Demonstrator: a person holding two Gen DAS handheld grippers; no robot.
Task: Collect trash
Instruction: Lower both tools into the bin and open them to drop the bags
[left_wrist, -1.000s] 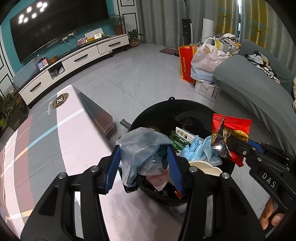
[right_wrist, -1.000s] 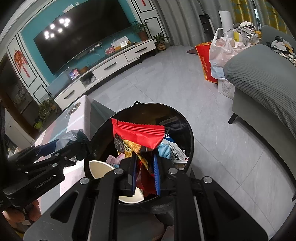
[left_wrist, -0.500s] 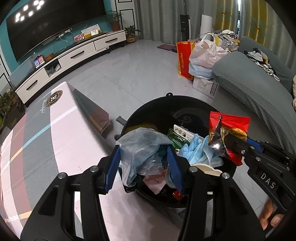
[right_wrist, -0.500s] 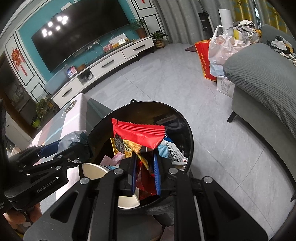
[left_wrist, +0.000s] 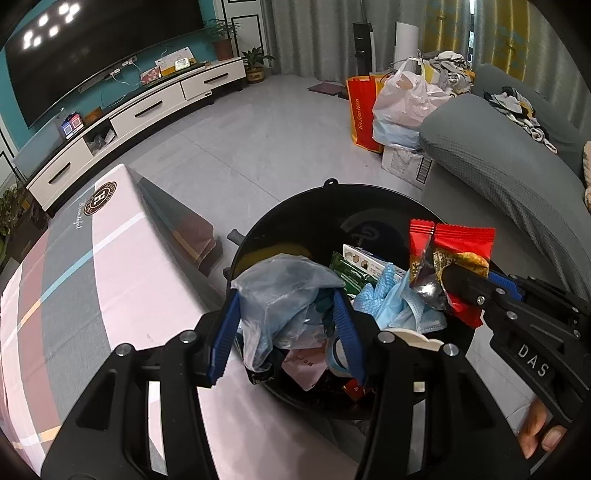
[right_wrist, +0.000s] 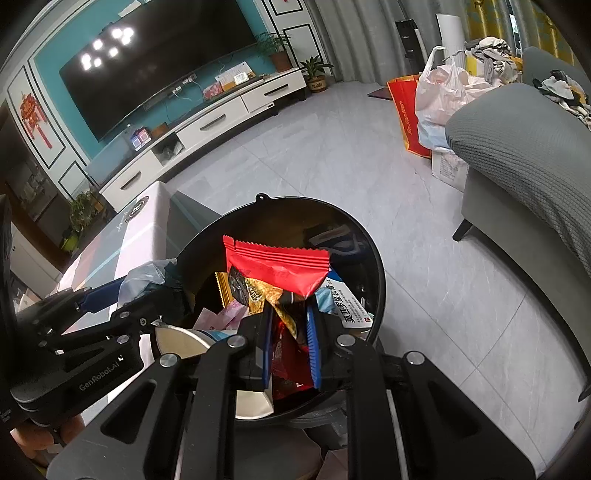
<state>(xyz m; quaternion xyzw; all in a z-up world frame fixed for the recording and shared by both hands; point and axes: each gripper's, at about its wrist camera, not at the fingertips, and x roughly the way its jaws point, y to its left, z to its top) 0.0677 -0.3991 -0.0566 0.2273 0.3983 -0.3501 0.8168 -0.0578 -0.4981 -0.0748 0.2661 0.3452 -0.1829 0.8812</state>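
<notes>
Bin (left_wrist: 295, 210) is your landmark: both loads hang right above its open mouth, so the coming move is a release straight down. Your left hand-held gripper (left_wrist: 286, 325) clasps one crumpled plastic bag (left_wrist: 280, 291) over the bin's near-left rim, beside the surface (left_wrist: 110, 280). Your right hand-held gripper (right_wrist: 290, 345) pinches one red snack wrapper (right_wrist: 280, 262), upright, nearer the bin's middle.
</notes>
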